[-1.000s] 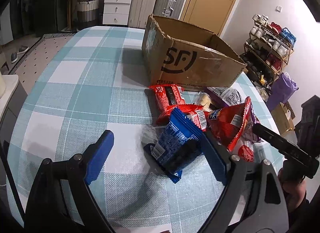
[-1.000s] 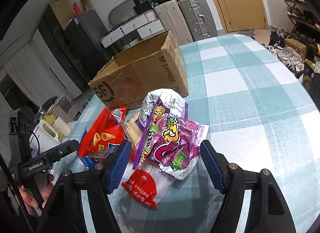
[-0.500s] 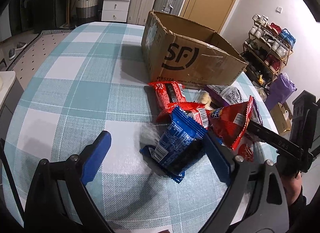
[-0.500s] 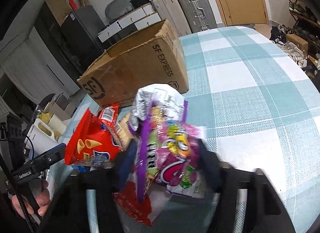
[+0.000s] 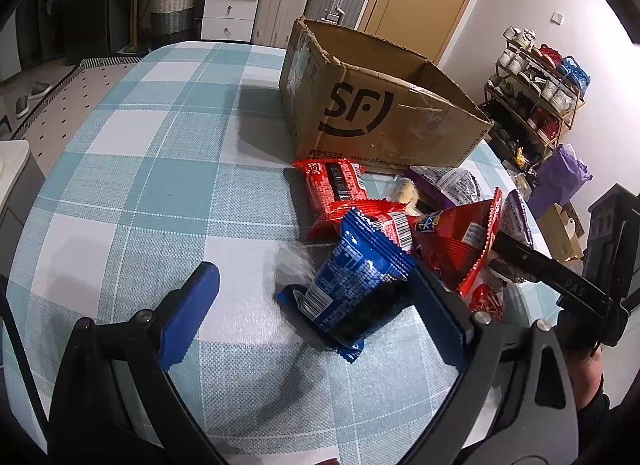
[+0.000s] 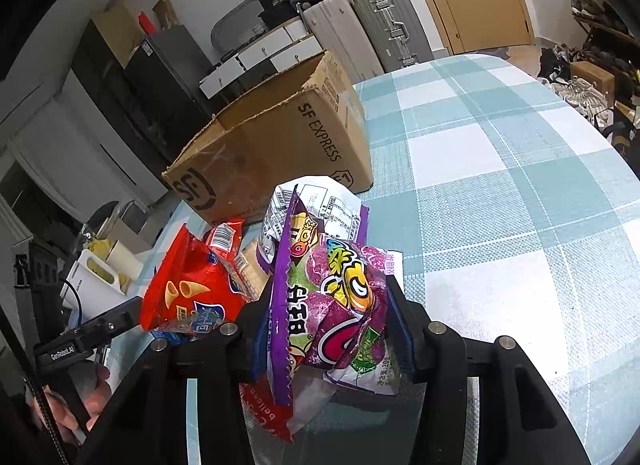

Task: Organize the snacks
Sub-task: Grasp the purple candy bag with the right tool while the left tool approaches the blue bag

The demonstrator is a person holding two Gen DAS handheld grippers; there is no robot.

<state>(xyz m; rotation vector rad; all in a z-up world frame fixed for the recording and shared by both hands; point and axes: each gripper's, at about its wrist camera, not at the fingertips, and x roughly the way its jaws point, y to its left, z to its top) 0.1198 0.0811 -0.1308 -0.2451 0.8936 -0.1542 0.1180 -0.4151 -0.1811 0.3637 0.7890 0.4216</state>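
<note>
My right gripper [image 6: 326, 317] is shut on the purple snack bags [image 6: 340, 305], squeezing them just above the table. A red cone-chip bag [image 6: 188, 289] and a white-and-red balloon packet [image 6: 264, 413] lie beside and under them. My left gripper [image 5: 316, 297] is open, with a blue biscuit pack [image 5: 352, 277] leaning against its right finger. A red wafer pack [image 5: 336, 189] and the red chip bag [image 5: 456, 245] lie beyond it. The open cardboard SF box [image 5: 380, 113] stands behind the pile; it also shows in the right wrist view [image 6: 276, 149].
The table has a teal-and-white checked cloth [image 5: 140, 153]. The box is open at the top. Suitcases [image 6: 384, 21], drawers and a door stand behind the table. A shoe rack [image 5: 536, 85] stands at the right, off the table.
My right gripper has closed from open onto the purple snack bags and lifted them slightly. My left gripper stays open and has barely moved.
</note>
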